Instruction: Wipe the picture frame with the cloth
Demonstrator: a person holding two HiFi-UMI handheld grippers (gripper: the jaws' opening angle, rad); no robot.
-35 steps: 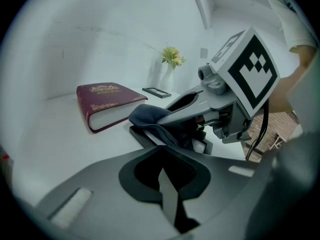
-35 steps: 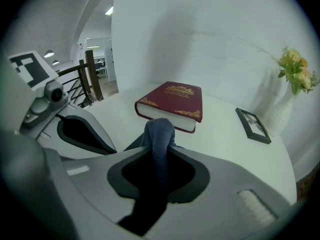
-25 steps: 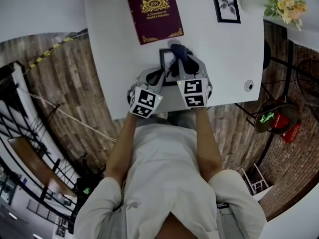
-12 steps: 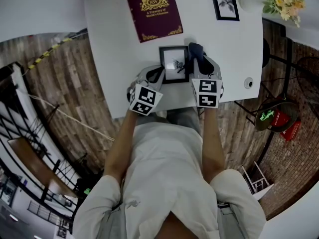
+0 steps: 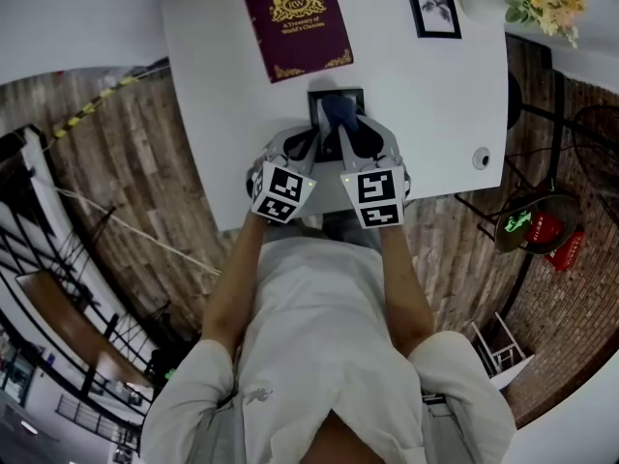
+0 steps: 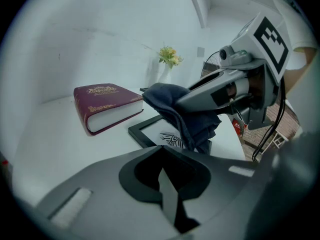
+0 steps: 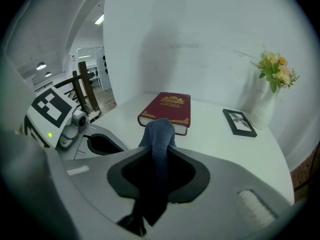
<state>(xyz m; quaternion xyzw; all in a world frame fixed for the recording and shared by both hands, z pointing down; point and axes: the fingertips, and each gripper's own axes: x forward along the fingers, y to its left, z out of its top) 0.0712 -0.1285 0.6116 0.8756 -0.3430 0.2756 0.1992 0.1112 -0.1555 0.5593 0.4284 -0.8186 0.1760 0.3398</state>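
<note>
A right gripper clamps a dark blue cloth draped onto a black picture frame. The frame lies flat on a white table, near a maroon book. The left gripper is beside the frame, jaws pressed together, empty.

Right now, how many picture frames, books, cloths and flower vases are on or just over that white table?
Picture frames: 2
Maroon book: 1
Dark blue cloth: 1
Vase of flowers: 1
Total: 5
</note>
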